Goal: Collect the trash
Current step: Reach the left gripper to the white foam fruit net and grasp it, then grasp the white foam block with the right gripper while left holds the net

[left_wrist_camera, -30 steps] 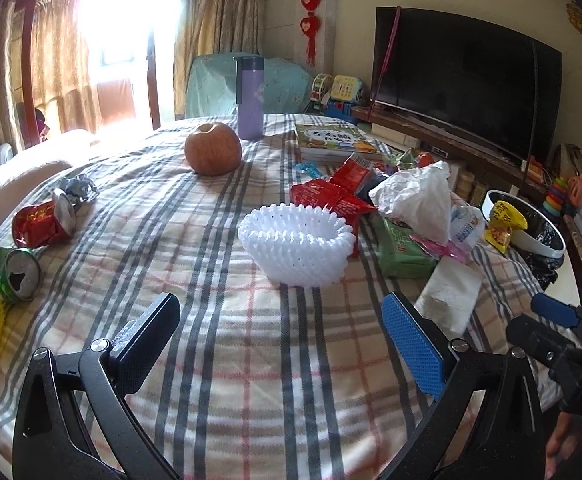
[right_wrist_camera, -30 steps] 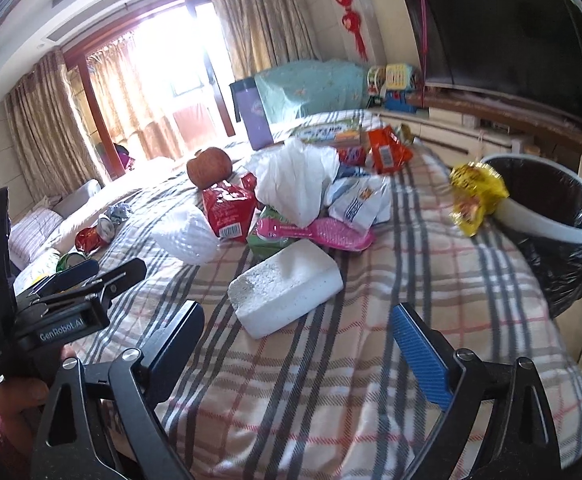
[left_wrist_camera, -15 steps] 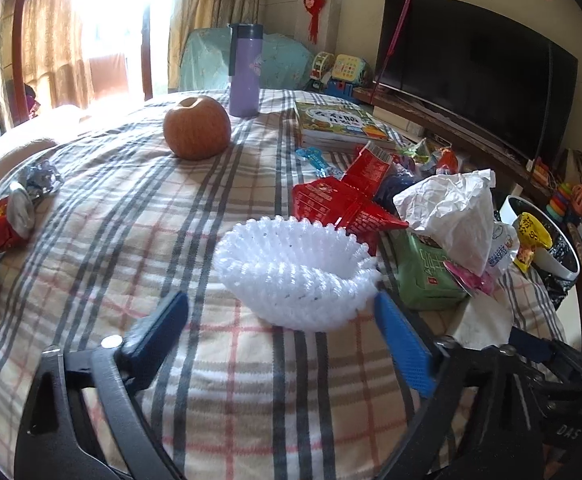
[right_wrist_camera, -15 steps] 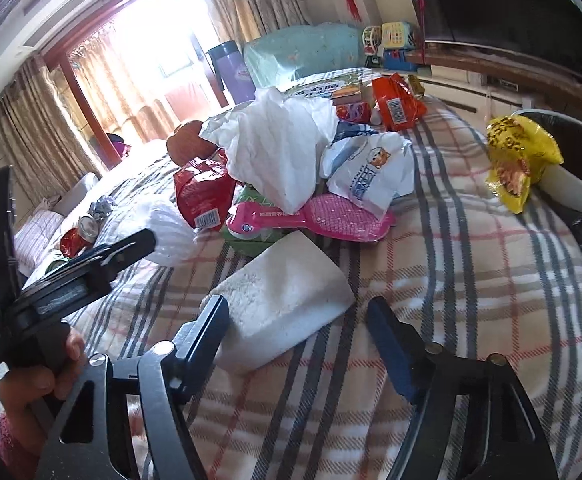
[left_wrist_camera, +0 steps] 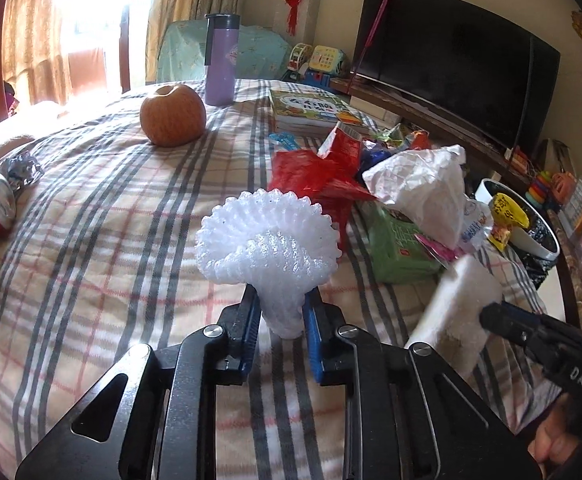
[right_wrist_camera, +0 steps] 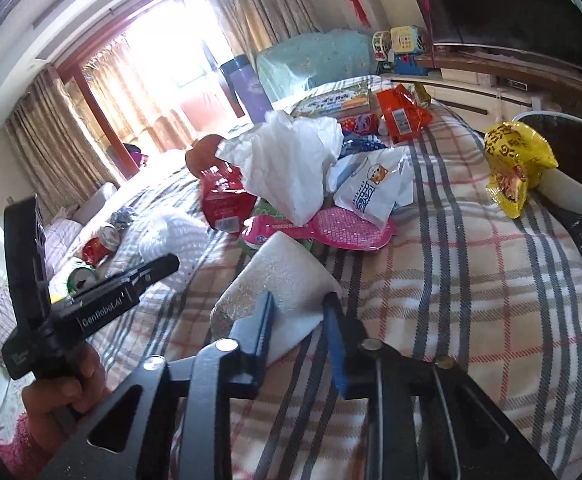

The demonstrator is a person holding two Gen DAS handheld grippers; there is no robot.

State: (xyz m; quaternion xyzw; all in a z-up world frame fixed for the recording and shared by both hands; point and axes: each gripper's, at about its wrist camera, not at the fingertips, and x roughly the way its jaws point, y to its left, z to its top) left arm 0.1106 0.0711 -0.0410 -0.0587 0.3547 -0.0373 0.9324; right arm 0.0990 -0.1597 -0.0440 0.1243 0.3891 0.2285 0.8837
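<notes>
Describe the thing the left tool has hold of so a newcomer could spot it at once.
Start from the plaid tablecloth and find the orange apple; nearer the camera, beside the red snack wrappers, sits the white foam fruit net. The left tool pinches its narrow end. Unlike the smooth crumpled tissue, it is ribbed, meshy and flared.

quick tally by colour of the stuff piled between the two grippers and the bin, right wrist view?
White: 3 – foam block, crumpled tissue, white printed packet
Red/orange: 2 – red snack bag, orange snack bag
Pink: 1 – pink brush
Yellow: 1 – yellow wrapper, at the trash bin rim
Total: 7
</notes>
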